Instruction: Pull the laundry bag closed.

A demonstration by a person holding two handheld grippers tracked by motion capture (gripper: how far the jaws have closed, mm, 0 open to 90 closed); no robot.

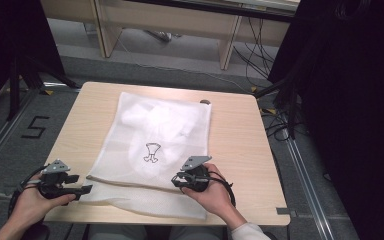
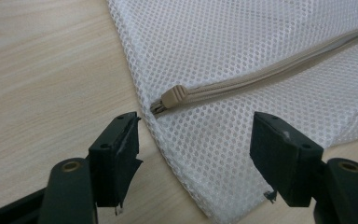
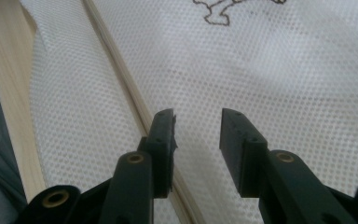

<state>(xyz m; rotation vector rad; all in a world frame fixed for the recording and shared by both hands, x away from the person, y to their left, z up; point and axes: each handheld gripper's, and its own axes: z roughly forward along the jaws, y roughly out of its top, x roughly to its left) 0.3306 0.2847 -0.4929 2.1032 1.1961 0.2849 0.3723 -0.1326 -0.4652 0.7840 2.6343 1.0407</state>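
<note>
A white mesh laundry bag (image 1: 155, 135) lay flat on the table (image 1: 240, 145), its zipped end along the near edge and its far end close to the far edge. Pale contents showed through the mesh toward the far end. The beige zipper (image 2: 279, 67) ran along the near end, with its slider (image 2: 173, 95) parked at the bag's near-left corner.

The left hand-held gripper (image 2: 193, 140) stood open and empty, jaws level just short of the slider, one jaw over bare table, the other over mesh. The right hand-held gripper (image 3: 196, 135) was also open and empty, poised low over the mesh at the near-right part of the bag, one jaw just beside the zipper tape (image 3: 121, 74).

Risks noted, as judgement:
- The slider was small and lay flat. Closing from this stance could catch mesh only, or slip off the tab.
- If the right hand-held gripper pinched one loose layer rather than pinning the bag, the whole bag would likely slide along the table when the slider was pulled.
- Slack mesh beside the zipper could bunch and snag in the slider.
</note>
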